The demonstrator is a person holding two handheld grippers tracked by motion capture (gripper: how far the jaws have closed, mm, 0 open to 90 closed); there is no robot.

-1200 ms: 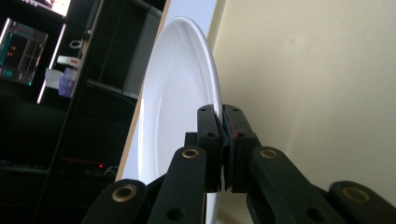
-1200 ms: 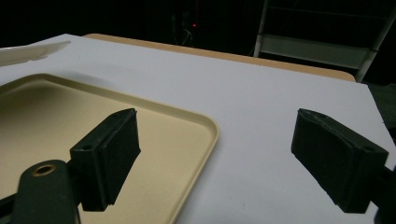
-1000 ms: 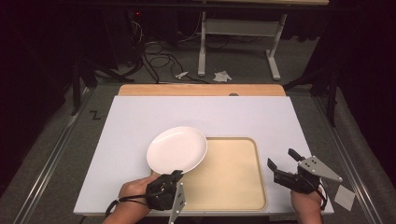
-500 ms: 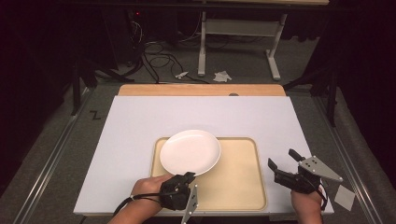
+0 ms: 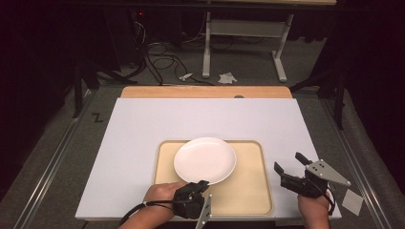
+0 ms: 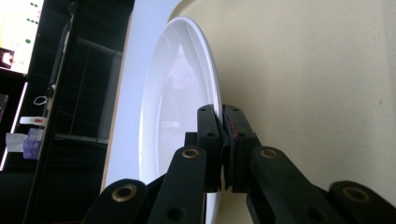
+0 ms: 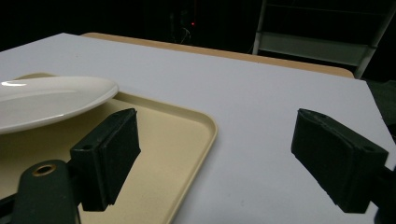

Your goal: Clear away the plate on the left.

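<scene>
High view: the left gripper (image 5: 203, 185) is clamped on the near rim of the white plate (image 5: 204, 160), which sits over the middle of the tan tray (image 5: 248, 191). Releasing it remains. The right gripper (image 5: 290, 168) waits beside the tray, jaws apart.

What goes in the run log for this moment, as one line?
left gripper: shut on plate rim | plate: over tray | right gripper: jaws open, beside tray
</scene>
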